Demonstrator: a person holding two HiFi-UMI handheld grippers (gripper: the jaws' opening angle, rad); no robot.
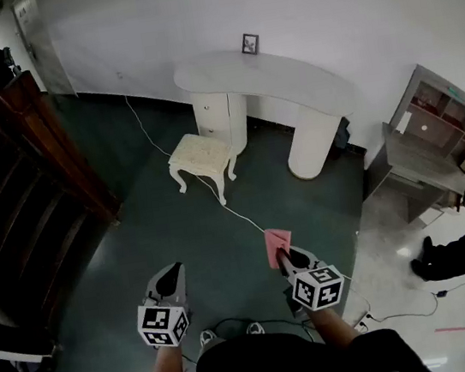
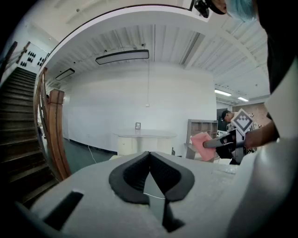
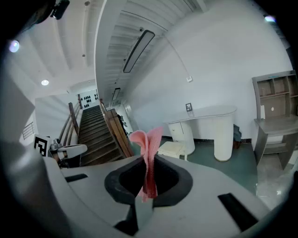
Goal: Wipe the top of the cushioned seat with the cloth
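A: One cloth (image 1: 277, 244): which gripper holds it?
B: The right gripper (image 1: 283, 257), fingers clenched on it; its lower end is hidden between them. The left gripper (image 1: 174, 272) is closed, empty.
A: The cushioned seat (image 1: 202, 152)?
B: At 12 o'clock, well apart, before the white table (image 1: 286, 77).

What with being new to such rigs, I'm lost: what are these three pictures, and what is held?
No robot here: a person holds a two-jaw gripper in each hand. The head view looks down from the person's head at the left gripper and right gripper. The other two views come from a camera on each gripper, looking along its jaws. The left gripper is shut and empty; the right is shut on a pink cloth. The seat stands ahead on the green floor, by a white table.
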